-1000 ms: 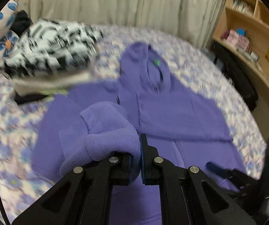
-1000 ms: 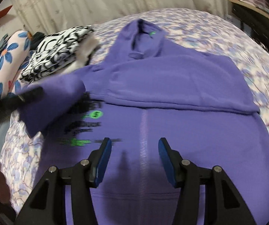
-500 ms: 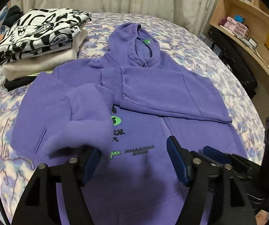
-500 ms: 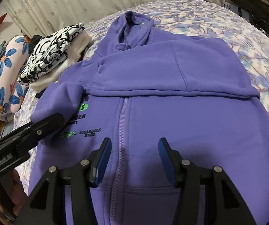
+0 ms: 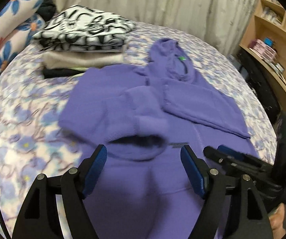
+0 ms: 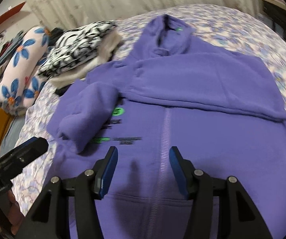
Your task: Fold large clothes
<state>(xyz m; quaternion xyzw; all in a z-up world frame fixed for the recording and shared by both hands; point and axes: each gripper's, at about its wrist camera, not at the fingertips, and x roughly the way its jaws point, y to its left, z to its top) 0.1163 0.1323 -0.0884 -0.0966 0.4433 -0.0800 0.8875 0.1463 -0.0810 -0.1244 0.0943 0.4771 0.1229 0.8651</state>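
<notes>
We see the purple hoodie point(image 6: 202, 139) lying front-up on the floral bedspread point(image 5: 23, 119), one sleeve folded across its chest and the other bunched, while our left gripper point(image 5: 143, 167) and right gripper point(image 6: 143, 168) hover above it, jaws spread and holding nothing, beside a stack of folded clothes point(image 5: 83, 45).

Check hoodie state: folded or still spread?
Partly folded: purple hoodie lies flat, right sleeve laid across the chest, left sleeve bunched, body unfolded.

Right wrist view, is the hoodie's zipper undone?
No, the purple hoodie lies flat with its zipper closed down the front.
</notes>
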